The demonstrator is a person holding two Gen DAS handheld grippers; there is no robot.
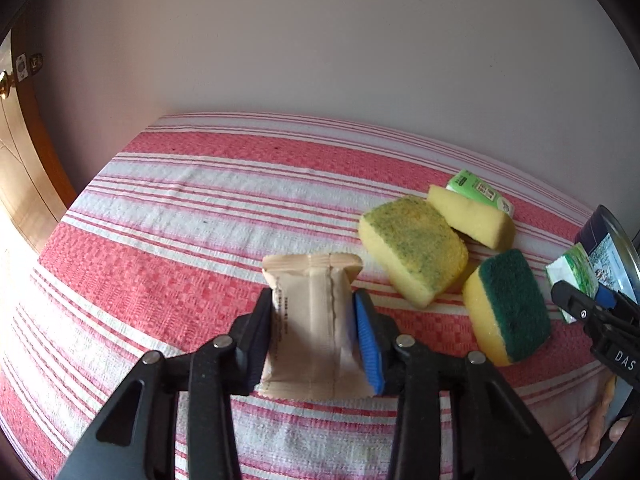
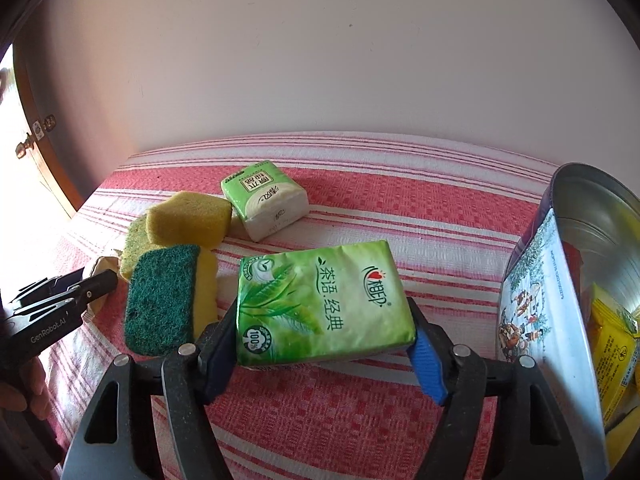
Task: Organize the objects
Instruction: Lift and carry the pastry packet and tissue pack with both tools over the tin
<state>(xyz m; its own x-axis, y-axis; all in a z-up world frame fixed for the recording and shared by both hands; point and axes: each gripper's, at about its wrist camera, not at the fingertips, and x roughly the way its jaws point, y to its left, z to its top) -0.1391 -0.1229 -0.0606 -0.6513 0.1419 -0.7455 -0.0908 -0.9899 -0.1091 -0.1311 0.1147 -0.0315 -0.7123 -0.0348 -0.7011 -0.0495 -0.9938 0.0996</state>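
Two claws, two packs, one tin waiting.

Left view: your left claw [image 1: 316,336] squeezes the tan snack pack [image 1: 312,320] on the striped cloth [image 1: 180,208], ready to lift. Right view: your right claw [image 2: 326,356] hugs the green tissue pack [image 2: 320,300]; whether it squeezes is unclear. The tin [image 2: 560,280] stands just beside.

Tissue pack [image 2: 324,304]: glossy plastic film, in my grip.
Tin [image 2: 592,216]: shiny metal.
Bedspread [image 2: 360,400]: coarse woven cloth.
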